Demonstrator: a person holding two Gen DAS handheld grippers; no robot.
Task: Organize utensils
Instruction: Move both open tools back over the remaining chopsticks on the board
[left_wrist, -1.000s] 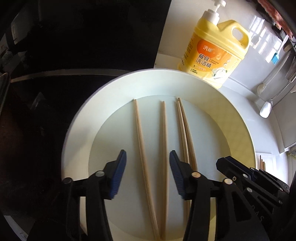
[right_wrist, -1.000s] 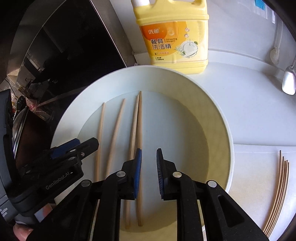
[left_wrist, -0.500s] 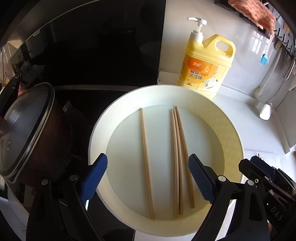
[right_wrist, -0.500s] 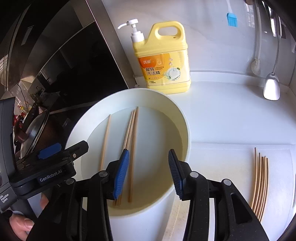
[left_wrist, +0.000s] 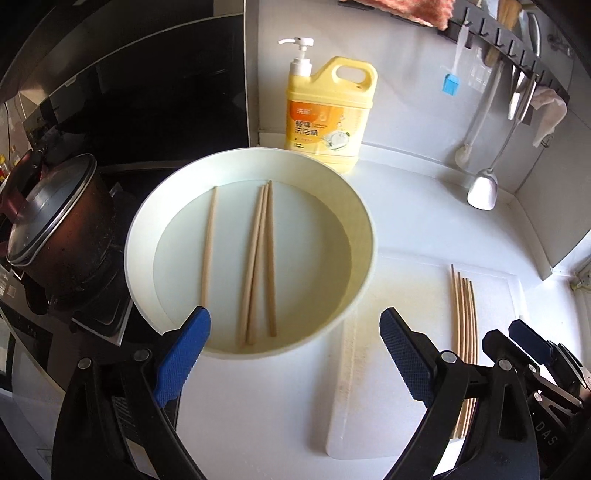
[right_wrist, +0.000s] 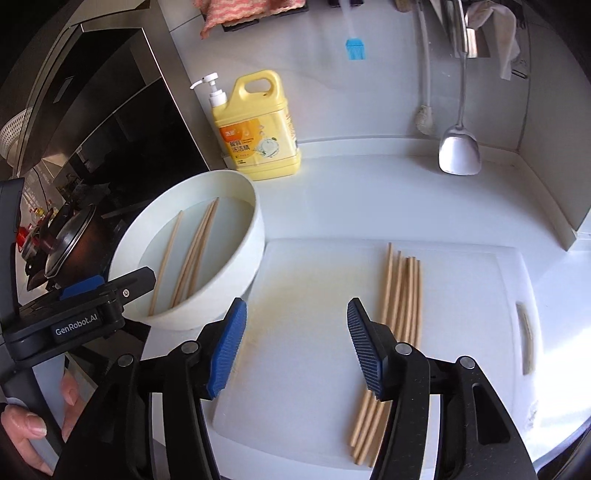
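A white bowl (left_wrist: 362, 221) (right_wrist: 243, 258) holds several wooden chopsticks (left_wrist: 258, 258) (right_wrist: 192, 254), one apart at the left and the others bunched. More chopsticks (left_wrist: 465, 314) (right_wrist: 399, 295) lie side by side on a white cutting board (left_wrist: 369, 387) (right_wrist: 306, 295) to the right. My left gripper (left_wrist: 293, 356) is open and empty, above the bowl's near rim. My right gripper (right_wrist: 297, 347) is open and empty above the board, just left of the chopsticks there.
A yellow dish-soap bottle (left_wrist: 328, 118) (right_wrist: 262, 136) stands behind the bowl. A dark lidded pot (left_wrist: 55, 229) sits on the stove at the left. A metal spatula (right_wrist: 460, 147), a blue brush (right_wrist: 356, 48) and cloths hang on the back wall.
Both grippers have pulled back and up from inside the bowl and opened wide. The right gripper has swung right over the cutting board. One loose chopstick now lies against the bunch.
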